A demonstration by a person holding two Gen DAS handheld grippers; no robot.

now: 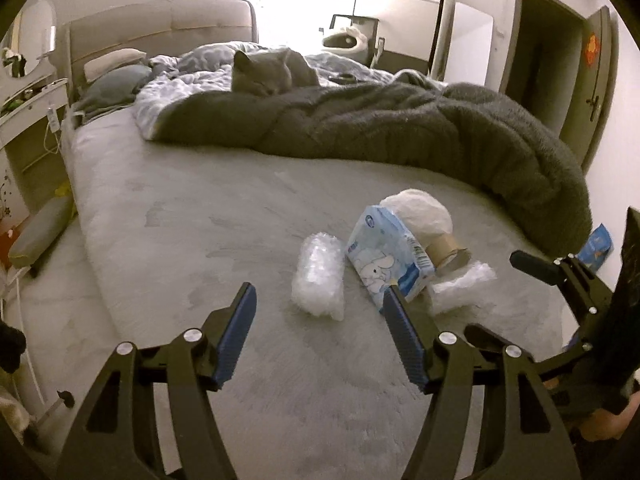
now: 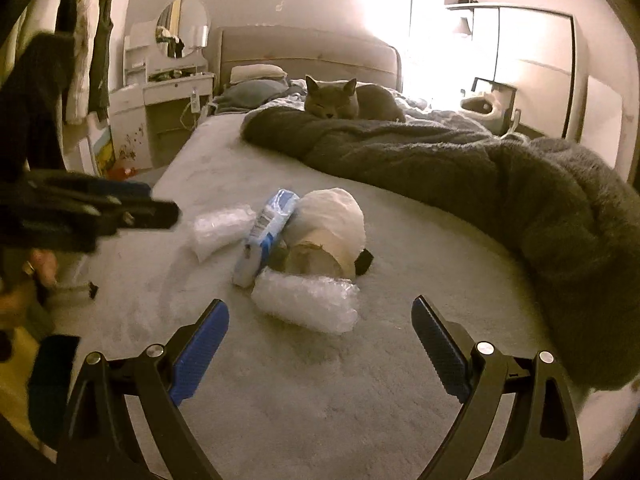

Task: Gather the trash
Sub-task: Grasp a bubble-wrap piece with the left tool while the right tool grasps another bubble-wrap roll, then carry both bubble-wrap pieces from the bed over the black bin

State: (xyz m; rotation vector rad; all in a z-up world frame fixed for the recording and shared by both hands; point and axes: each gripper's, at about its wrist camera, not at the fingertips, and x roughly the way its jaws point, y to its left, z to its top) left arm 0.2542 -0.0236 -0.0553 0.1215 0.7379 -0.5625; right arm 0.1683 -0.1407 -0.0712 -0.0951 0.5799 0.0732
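With jaws apart and empty, the left gripper (image 1: 318,304) and right gripper (image 2: 320,318) approach the trash pile (image 1: 394,252) on the bed (image 1: 180,220); next, each needs 1 piece centred between its pads.

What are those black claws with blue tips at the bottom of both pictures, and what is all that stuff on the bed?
They are hand-held grippers; a person holds one in each hand, and each carries a wide-angle camera looking along its two fingers. One picture comes from the left gripper, the other from the right gripper. Both stand open and hold nothing. On the bed lies the trash to collect: two bubble wrap bundles, a blue and white tissue pack, a cardboard tape roll and a white plastic bag. A grey cat rests by the dark blanket.
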